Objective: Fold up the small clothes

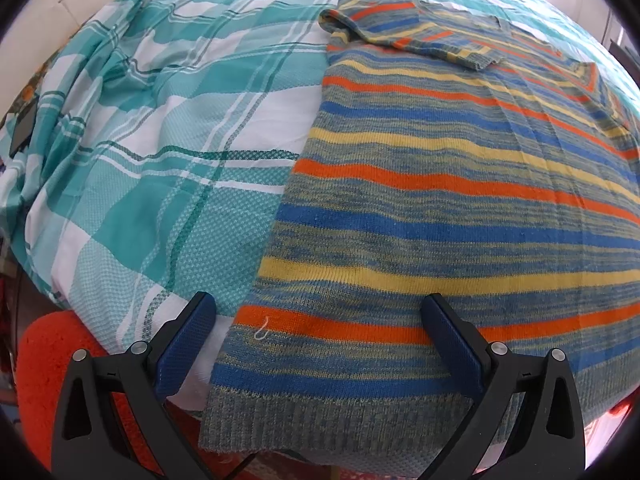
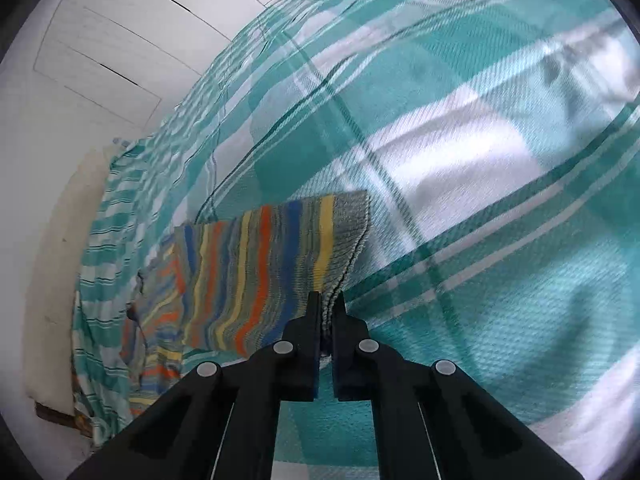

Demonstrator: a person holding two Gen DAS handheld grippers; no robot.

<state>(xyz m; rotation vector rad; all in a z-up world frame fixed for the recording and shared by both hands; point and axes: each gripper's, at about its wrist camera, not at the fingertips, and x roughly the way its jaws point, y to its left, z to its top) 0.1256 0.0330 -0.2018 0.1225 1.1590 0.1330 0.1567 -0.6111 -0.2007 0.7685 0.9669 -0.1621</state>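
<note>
A striped knit sweater [image 1: 460,184] in blue, orange, yellow and grey-green lies flat on the bed, one sleeve [image 1: 404,28] folded across its chest. My left gripper [image 1: 320,312] is open just above the sweater's hem corner, its fingers straddling the left edge. In the right wrist view my right gripper [image 2: 329,300] is shut on the sweater's [image 2: 260,272] ribbed hem and holds that part lifted off the bed.
The bed is covered with a teal and white plaid sheet [image 1: 168,128]. An orange fuzzy object [image 1: 44,368] sits below the bed's near left edge. A white panelled wall [image 2: 104,48] stands beyond the bed in the right wrist view.
</note>
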